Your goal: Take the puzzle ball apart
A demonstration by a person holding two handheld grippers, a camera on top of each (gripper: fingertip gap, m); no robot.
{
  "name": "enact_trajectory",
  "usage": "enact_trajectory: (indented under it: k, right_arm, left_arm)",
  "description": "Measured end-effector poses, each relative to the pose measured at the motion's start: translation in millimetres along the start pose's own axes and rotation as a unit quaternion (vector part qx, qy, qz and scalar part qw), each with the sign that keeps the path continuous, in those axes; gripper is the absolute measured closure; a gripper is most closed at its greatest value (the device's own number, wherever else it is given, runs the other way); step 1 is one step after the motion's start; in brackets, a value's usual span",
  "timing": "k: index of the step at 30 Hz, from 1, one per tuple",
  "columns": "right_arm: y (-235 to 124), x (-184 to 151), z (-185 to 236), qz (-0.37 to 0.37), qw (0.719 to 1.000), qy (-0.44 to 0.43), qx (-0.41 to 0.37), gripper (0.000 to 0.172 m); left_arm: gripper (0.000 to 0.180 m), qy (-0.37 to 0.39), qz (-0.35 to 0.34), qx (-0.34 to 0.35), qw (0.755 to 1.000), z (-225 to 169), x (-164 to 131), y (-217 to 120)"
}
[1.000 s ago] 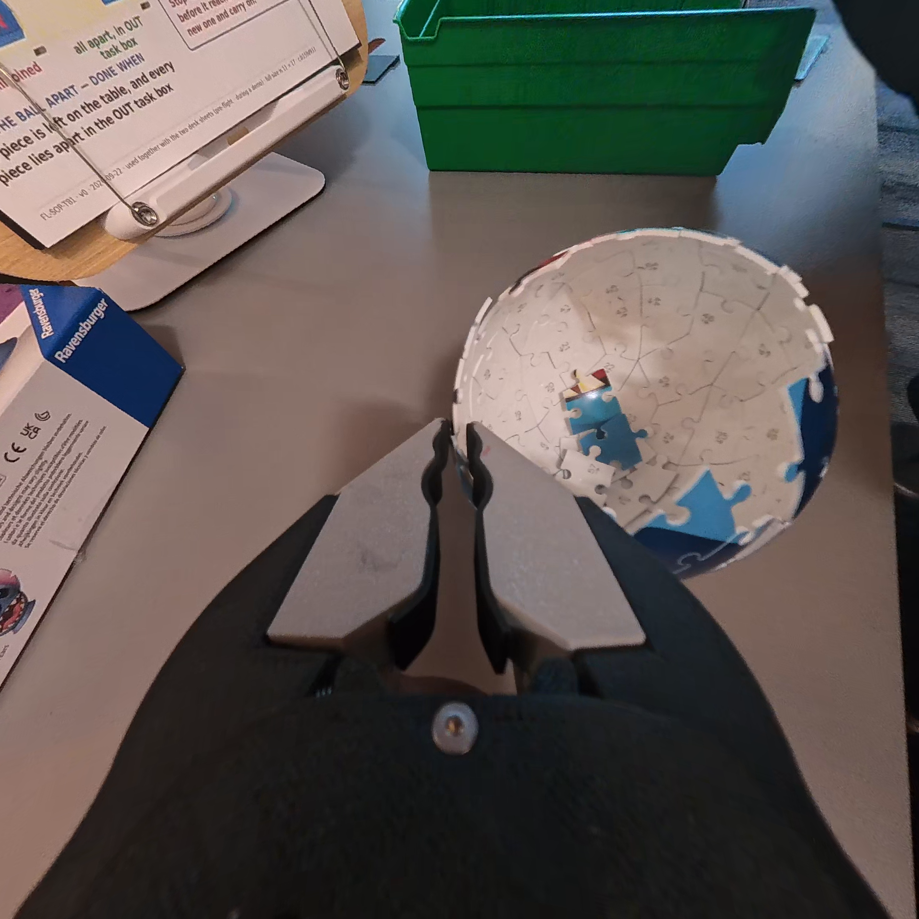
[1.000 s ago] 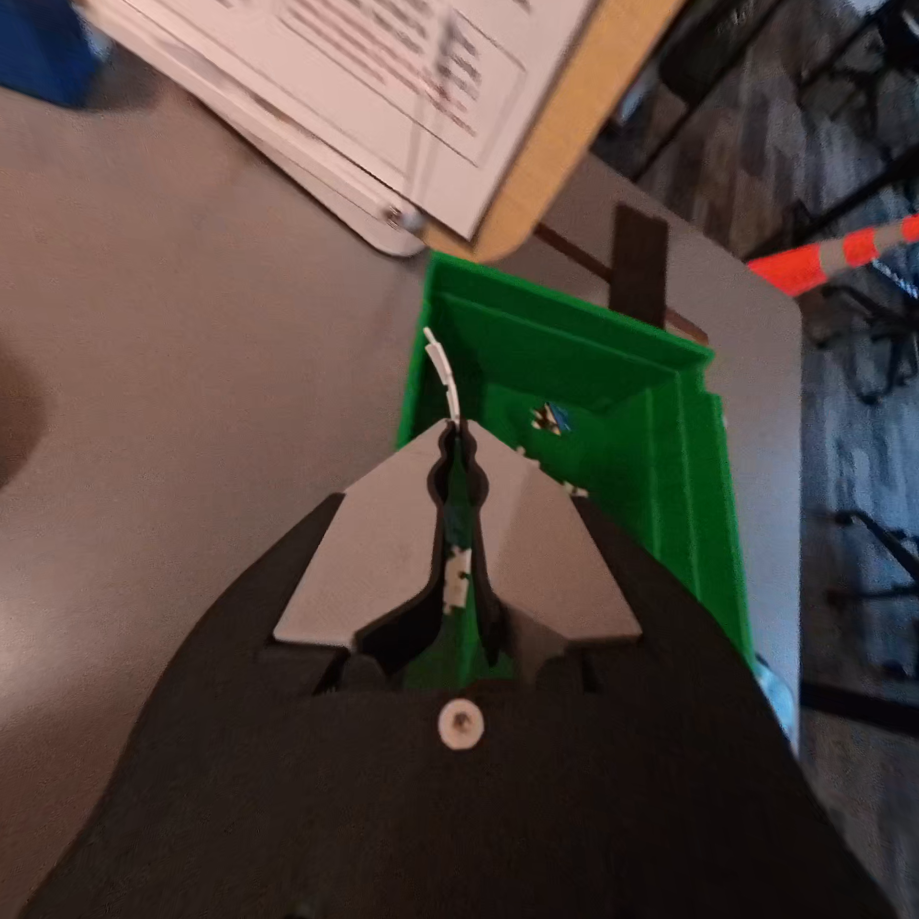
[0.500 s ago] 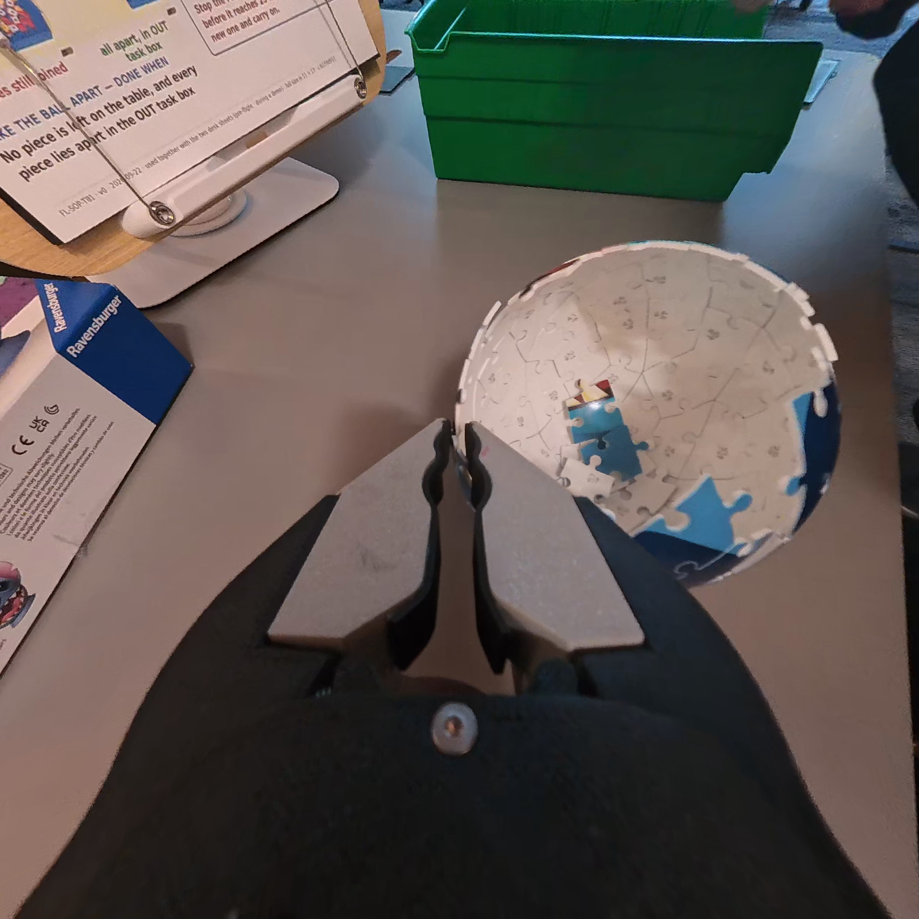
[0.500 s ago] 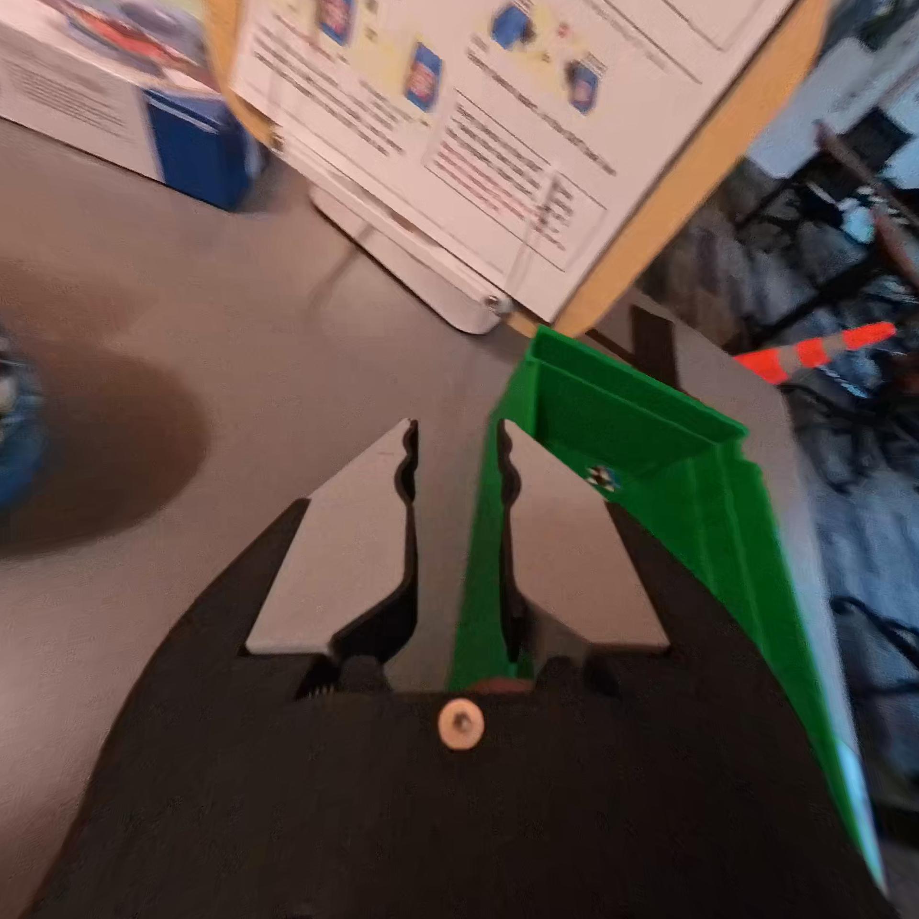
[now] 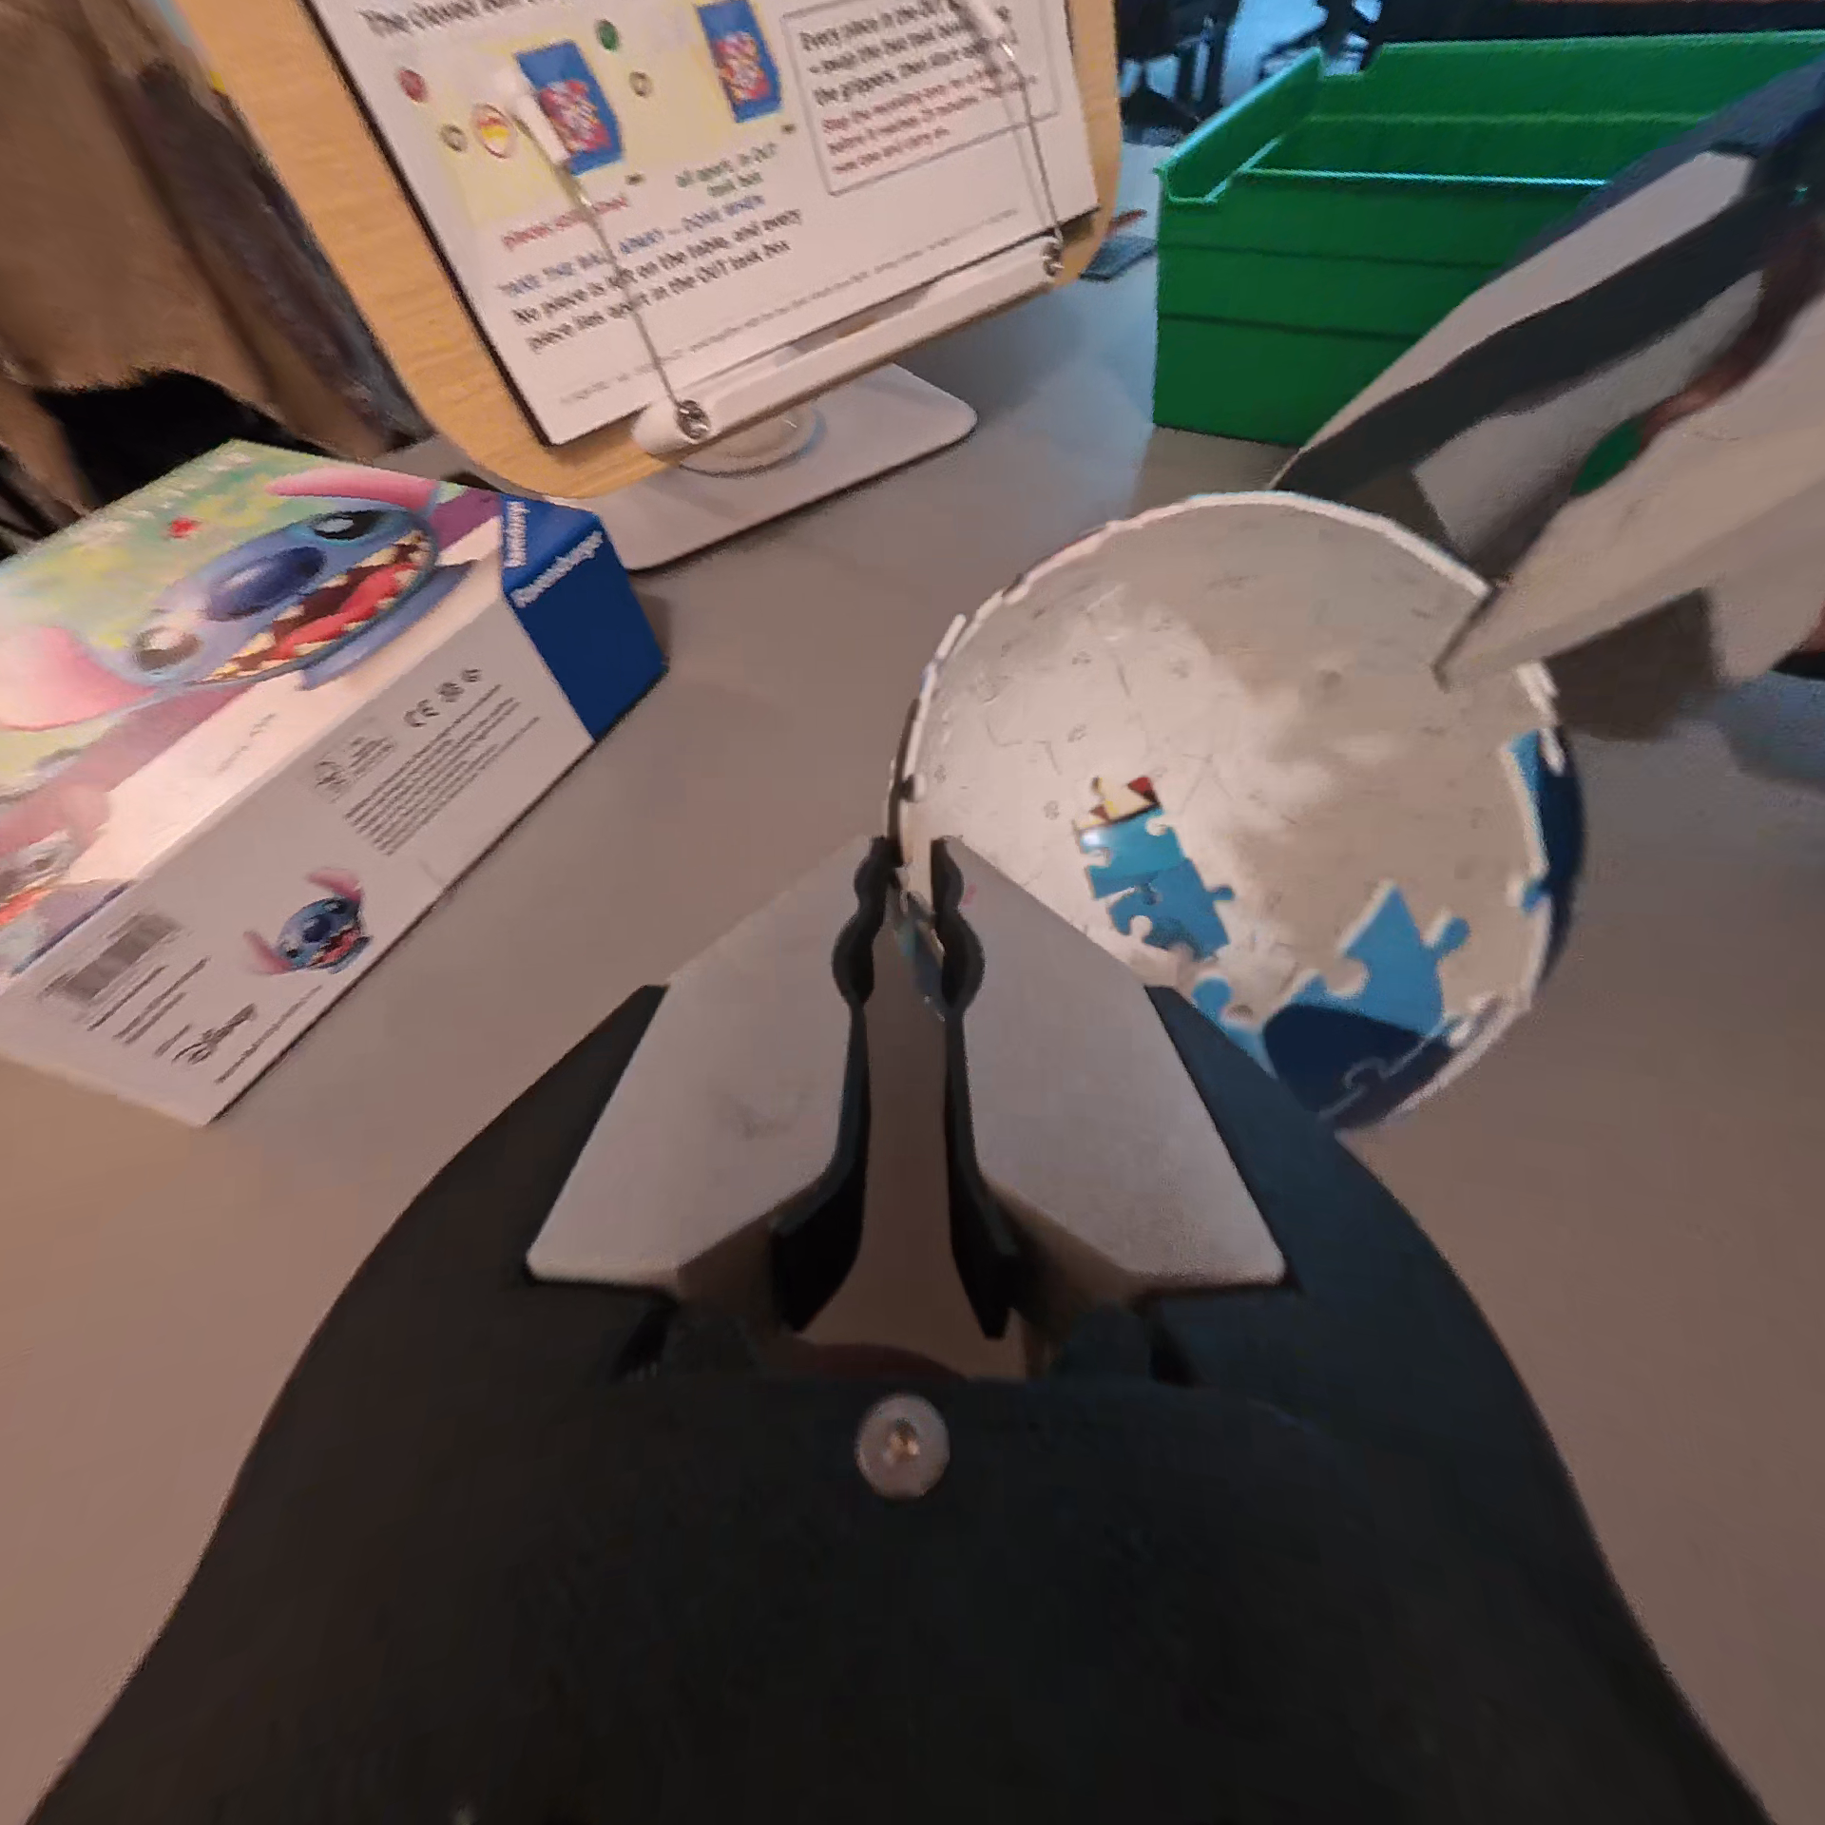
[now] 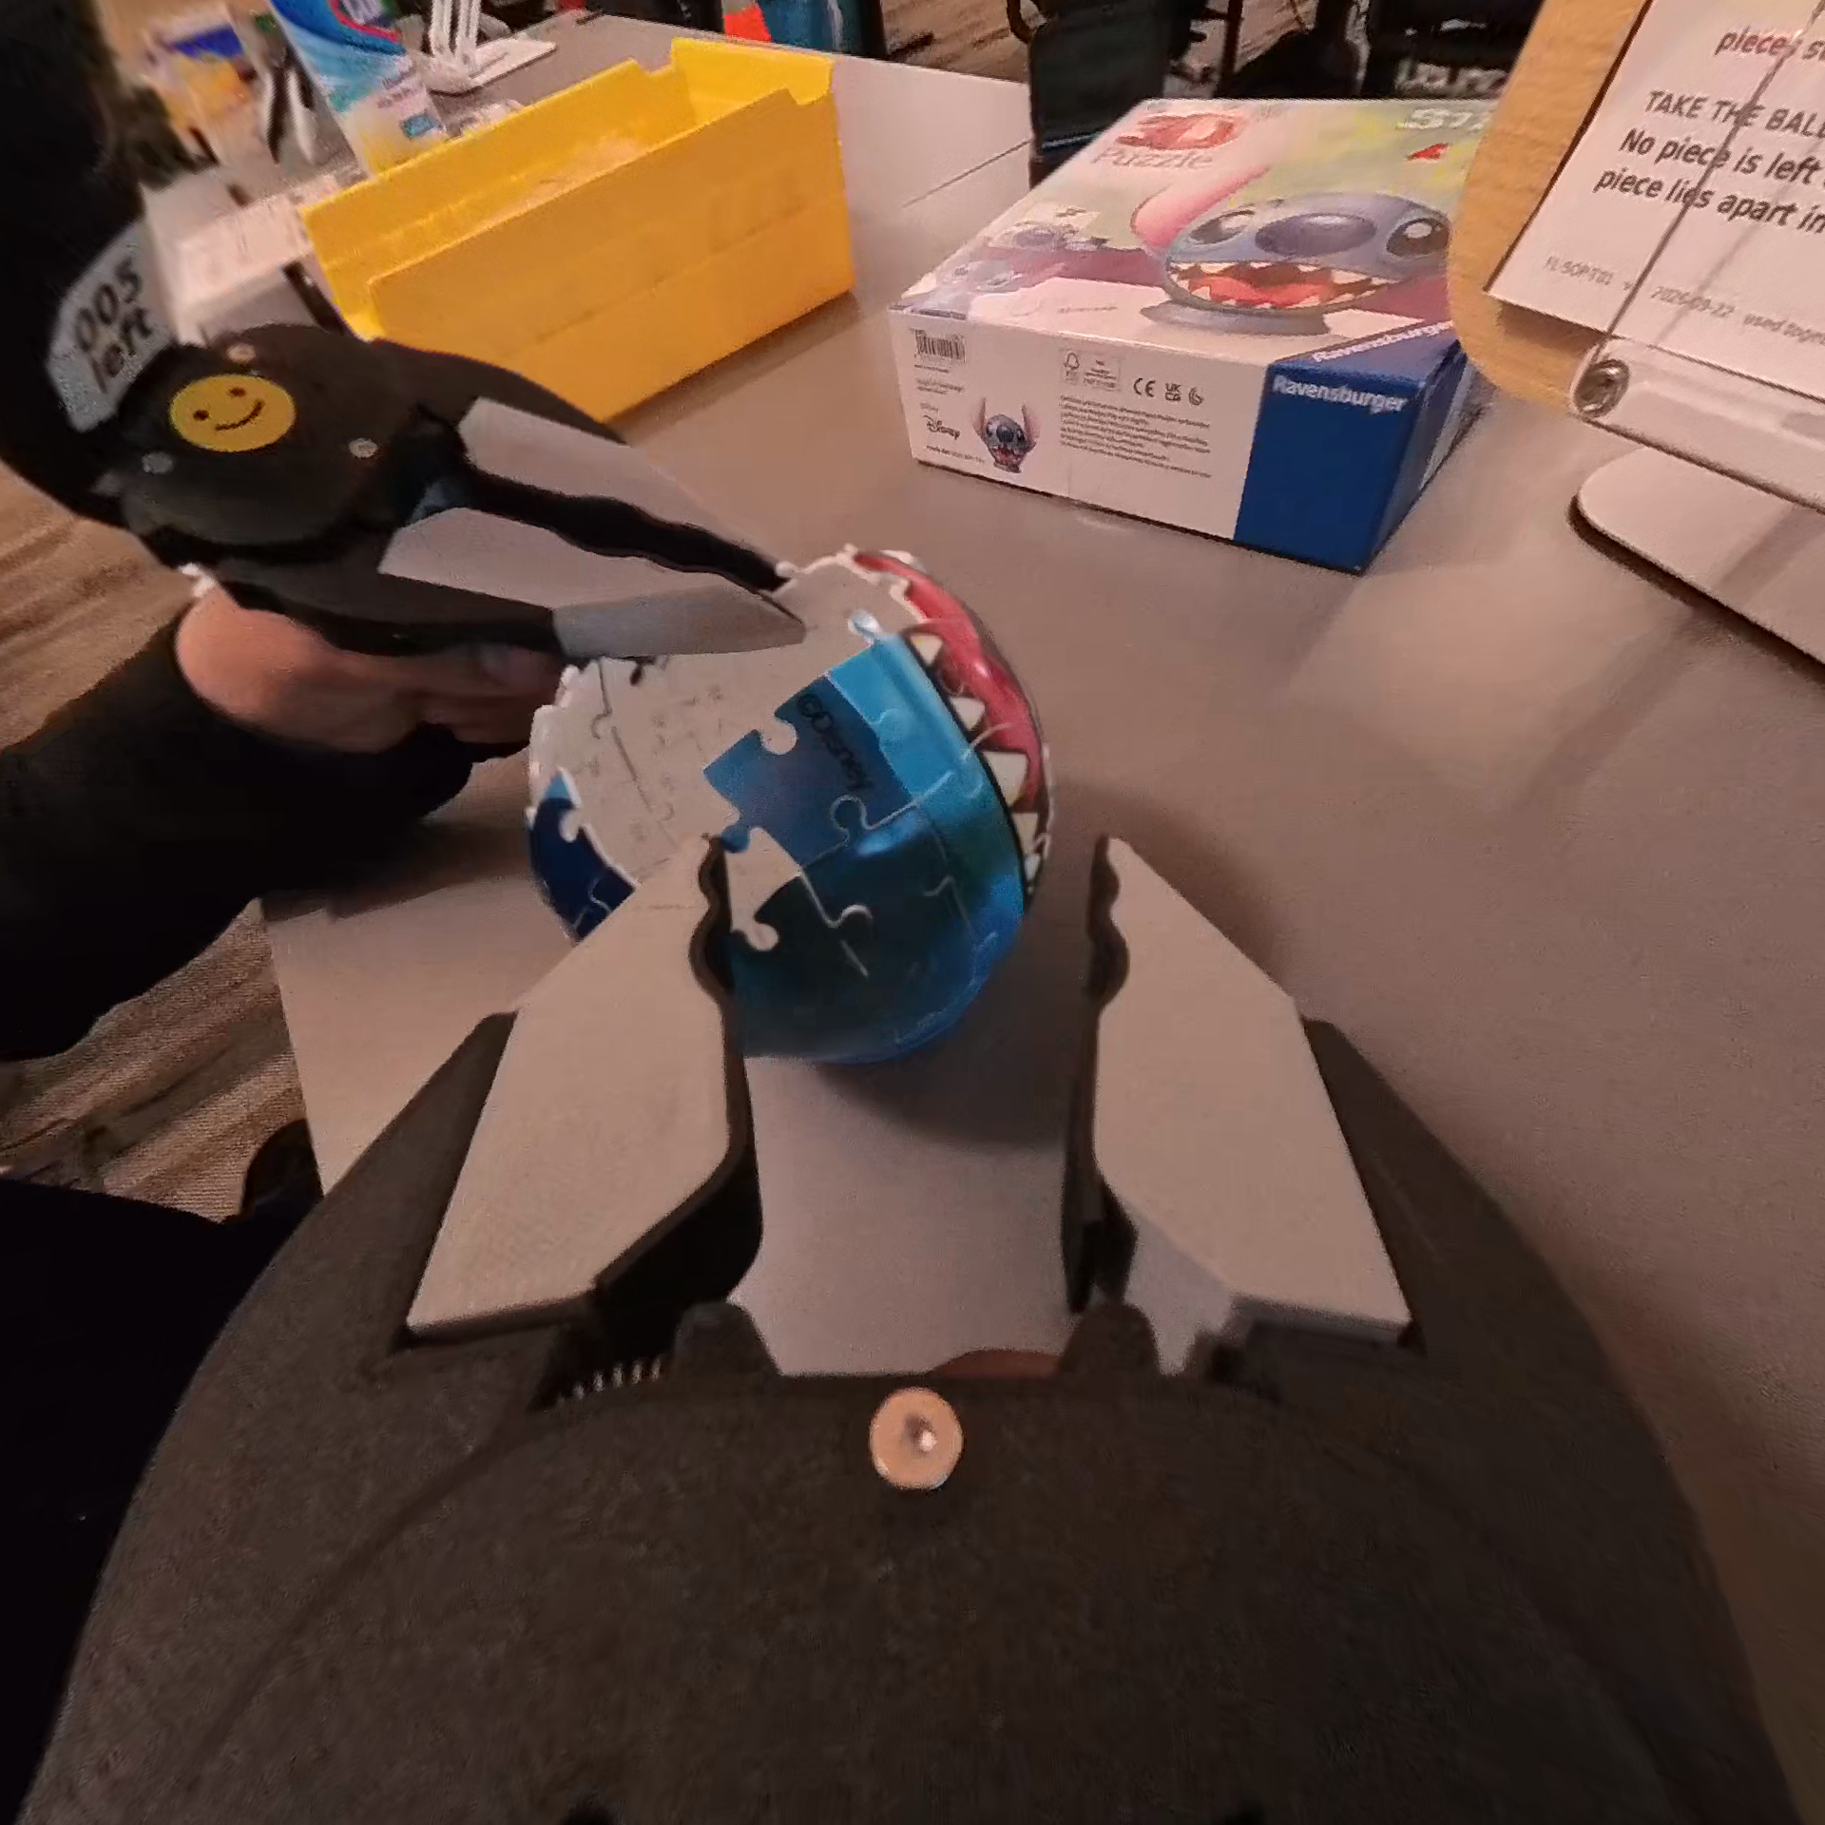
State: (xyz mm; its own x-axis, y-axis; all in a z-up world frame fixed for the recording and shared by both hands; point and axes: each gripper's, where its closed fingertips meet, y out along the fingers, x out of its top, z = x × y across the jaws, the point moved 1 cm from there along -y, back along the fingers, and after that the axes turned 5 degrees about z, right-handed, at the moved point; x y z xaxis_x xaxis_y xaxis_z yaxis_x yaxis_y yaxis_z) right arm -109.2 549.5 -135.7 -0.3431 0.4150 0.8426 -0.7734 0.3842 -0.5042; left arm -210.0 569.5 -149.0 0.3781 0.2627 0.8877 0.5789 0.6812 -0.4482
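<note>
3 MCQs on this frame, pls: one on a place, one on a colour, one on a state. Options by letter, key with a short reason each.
1. Where does the puzzle box lie?
A. on the table
B. inside a bin
C. on top of the ball

2. What colour is the bin behind the puzzle ball in the left wrist view?
A. red
B. green
C. white

3. How does the right tool stand?
A. shut on a piece
B. shut on nothing
C. open, fingers wide apart

Key:
1 A, it lies flat on the grey table.
2 B, its walls are green.
3 C, a wide gap shows between its fingers, with the ball beyond.
</note>
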Motion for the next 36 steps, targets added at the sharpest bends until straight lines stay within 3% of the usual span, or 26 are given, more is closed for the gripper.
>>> enact_trajectory:
  k: [2,5,8,10,12,15,17,19,20,27,36]
  right_arm:
    - [1.2,0.4,-5.2,0.003,1.0,-0.004,0.012,0.105]
    - [0.7,-2.6,-16.7,0.018,1.0,-0.022,-0.001,0.111]
    - [-1.0,-5.0,-29.7,0.03,0.998,-0.037,-0.03,0.118]
    - [-2.3,-1.4,-28.3,0.022,0.999,-0.044,-0.022,0.119]
    - [-2.2,3.0,-22.5,0.008,0.999,-0.047,0.001,0.121]
    - [3.0,1.3,-15.4,-0.002,0.999,-0.043,0.033,0.121]
    - [6.9,-4.5,-16.0,-0.001,0.999,-0.034,0.037,0.12]
    - [8.0,-8.5,-14.3,-0.004,0.999,-0.027,0.047,0.121]
    - [7.6,-9.0,-13.0,-0.007,0.998,-0.027,0.052,0.121]
    - [8.6,-9.7,-18.1,-0.005,0.999,-0.017,0.047,0.111]
    - [12.1,-9.1,-28.5,0.001,0.999,-0.048,-0.008,0.115]
  left_arm:
    - [0.169,0.001,-0.01,0.007,1.0,-4.3,-3.2,-12.3]
    - [0.158,-0.033,-0.021,-0.05,0.998,-20.9,-3.4,-33.7]
    - [0.17,-0.068,-0.045,-0.121,0.989,-29.0,12.6,-59.7]
    - [0.168,-0.061,-0.059,-0.098,0.991,-12.4,28.4,-69.7]
    - [0.163,-0.042,-0.055,-0.076,0.995,2.4,41.1,-67.9]
    - [0.134,-0.025,0.021,-0.122,0.992,-4.7,43.1,-41.2]
    - [0.13,0.01,0.059,-0.128,0.99,-10.7,41.2,-20.0]
    - [0.133,0.044,0.099,-0.136,0.985,-18.2,35.4,-1.5]
    - [0.144,0.065,0.124,-0.14,0.98,-21.9,29.7,5.6]
    - [0.163,0.155,0.131,-0.038,0.978,-18.6,32.4,9.3]
    - [0.161,0.089,0.07,-0.07,0.991,-37.6,28.9,-28.3]
